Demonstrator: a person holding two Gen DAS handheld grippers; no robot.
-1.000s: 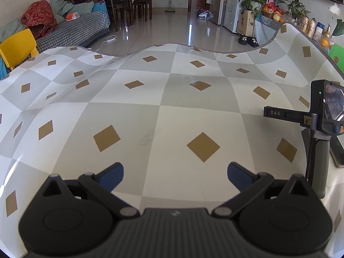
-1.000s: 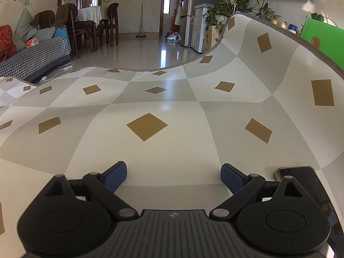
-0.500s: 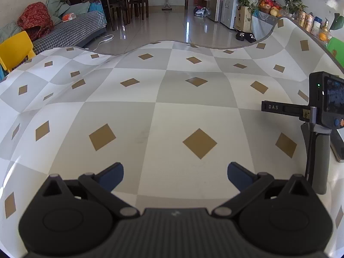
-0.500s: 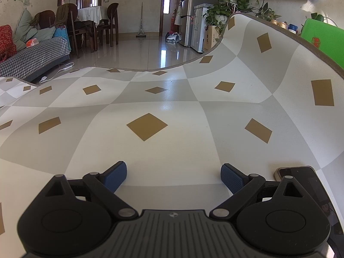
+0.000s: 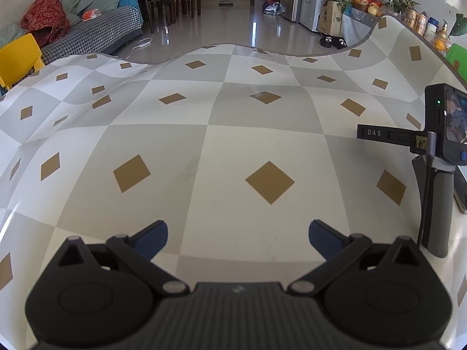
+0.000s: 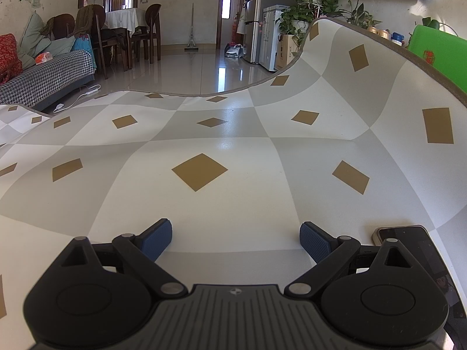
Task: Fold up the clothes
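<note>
Checkered table covering (image 5: pixel 163 145), grey and white squares with tan diamonds, fills both views; its near edge is hidden behind the gripper bodies. No garment is visible in either view, so the clothes cannot be located. Right gripper's handle (image 5: pixel 435 204), seen from the left wrist, is cut off at the frame edge. Phone (image 6: pixel 408 234) partly hidden behind the right gripper (image 6: pixel 235 240), fingers spread, empty. Left gripper (image 5: pixel 238 234) likewise spread, empty. Versus earlier: the left view has tilted slightly; the right is unchanged.
</note>
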